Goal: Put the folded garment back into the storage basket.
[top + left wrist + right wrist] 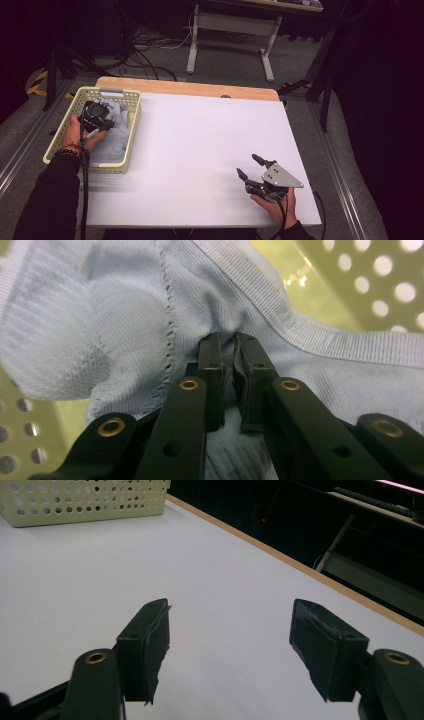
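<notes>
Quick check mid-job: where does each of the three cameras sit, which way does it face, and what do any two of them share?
High view: above the person's side, looking forward and down on the table; both forearms, left gripper and right gripper show.
Left gripper view: rides the left gripper, looking into the basket; jaws pinch the light blue cloth.
Right gripper view: rides the right gripper, facing across the table; jaws apart, nothing between.
Shared: the basket appears in all three.
</notes>
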Motion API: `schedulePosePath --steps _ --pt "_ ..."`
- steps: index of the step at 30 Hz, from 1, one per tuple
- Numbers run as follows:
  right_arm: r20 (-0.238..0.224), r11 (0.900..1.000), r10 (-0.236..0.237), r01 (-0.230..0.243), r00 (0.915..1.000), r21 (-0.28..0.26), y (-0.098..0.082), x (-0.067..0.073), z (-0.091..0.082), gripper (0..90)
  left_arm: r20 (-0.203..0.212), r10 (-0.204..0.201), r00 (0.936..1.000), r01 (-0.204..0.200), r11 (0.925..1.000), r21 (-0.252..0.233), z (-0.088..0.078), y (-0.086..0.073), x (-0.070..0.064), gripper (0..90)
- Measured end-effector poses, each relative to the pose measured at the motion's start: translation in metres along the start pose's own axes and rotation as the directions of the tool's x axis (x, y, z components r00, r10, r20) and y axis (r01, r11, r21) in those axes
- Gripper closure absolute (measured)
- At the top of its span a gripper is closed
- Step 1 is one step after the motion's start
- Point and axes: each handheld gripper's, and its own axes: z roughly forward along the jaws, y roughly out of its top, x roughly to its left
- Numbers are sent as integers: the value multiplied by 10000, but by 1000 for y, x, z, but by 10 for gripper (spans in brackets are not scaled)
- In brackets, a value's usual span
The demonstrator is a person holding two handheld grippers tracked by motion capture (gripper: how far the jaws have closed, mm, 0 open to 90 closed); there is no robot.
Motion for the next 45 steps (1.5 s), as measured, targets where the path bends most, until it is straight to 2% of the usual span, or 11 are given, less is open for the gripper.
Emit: schedulePosePath --steps 4,12,21,22,32,35,38,39,42,44,45 --pt "59 10000 -24 24 10000 -30 0 0 -1 332 -318 82 9995 -96 9989 -452 -8 2 -1 821" --pt "23 9999 -114 114 9999 -11 1 3 0 326 -502 -11 9987 -51 9923 -1235 -24 3 -3 812" --pt "-91 10000 -91 91 9999 29 1 5 2 309 -489 -22 9988 -85 9761 -2173 -37 4 -9 803" --pt "-90 10000 -78 79 9999 47 1 6 2 302 -428 36 9991 -141 9686 -2480 -42 4 -12 799" --pt "-230 9998 -136 138 9996 118 1 10 6 290 -275 392 9989 -462 9410 -3352 -56 8 -28 762" --pt "-225 9999 -70 73 9997 92 1 9 6 286 -257 535 9982 -592 9285 -3667 -60 9 -33 747" --pt "-236 9999 -76 79 9997 114 1 9 6 284 -220 615 9979 -653 9224 -3806 -62 10 -36 720" --pt "-243 9999 -67 70 9997 124 0 9 7 283 -243 653 9976 -696 9157 -3958 -63 10 -41 698" --pt "-250 9999 -84 87 9997 143 0 9 7 282 -240 722 9971 -757 9113 -4047 -64 11 -44 661" --pt "-268 9999 -52 56 9996 150 0 9 8 281 -306 754 9967 -812 8992 -4299 -66 12 -51 632" --pt "-257 9998 -61 65 9997 163 0 9 8 281 -353 853 9957 -922 8987 -4287 -67 12 -52 614"
